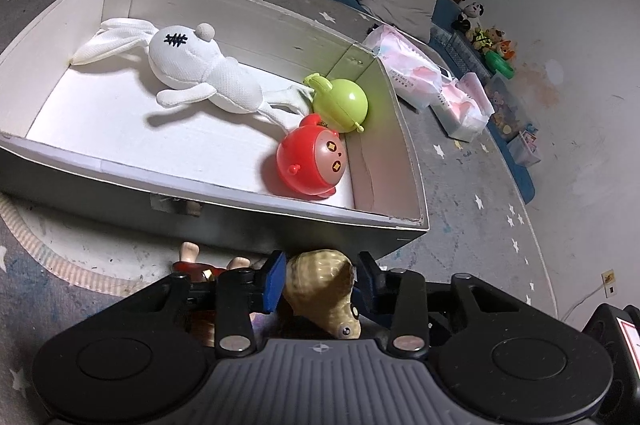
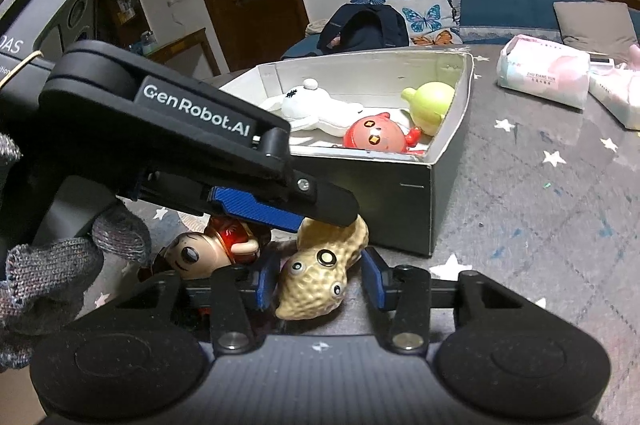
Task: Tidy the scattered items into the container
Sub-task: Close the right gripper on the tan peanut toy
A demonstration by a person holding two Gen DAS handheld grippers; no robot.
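Peanut toy (image 2: 316,275) lay on the starred carpet (image 2: 520,225) at the bottom centre of both views, just in front of the grey box's (image 1: 240,221) near wall and not yet in it. It sat between the fingers of the right gripper (image 2: 320,279), which stood partly open: one blue pad looked to touch it, while a clear gap showed at the other. The left gripper (image 1: 320,265), held by a grey-gloved hand (image 2: 60,265), reached in from the left of the frame and also straddled the peanut, its upper finger resting on the far lobe; whether it really pinched I could not tell. Just left of the peanut lay a brown-headed doll (image 2: 196,253). Further up, inside the box, were a white plush rabbit (image 1: 200,69), a red round toy (image 1: 312,161) and a green round toy (image 1: 340,101). The peanut looked like light, hard, dimpled plastic; I judged its rounded lobes might squirt free, so the narrow waist seemed the safest hold.
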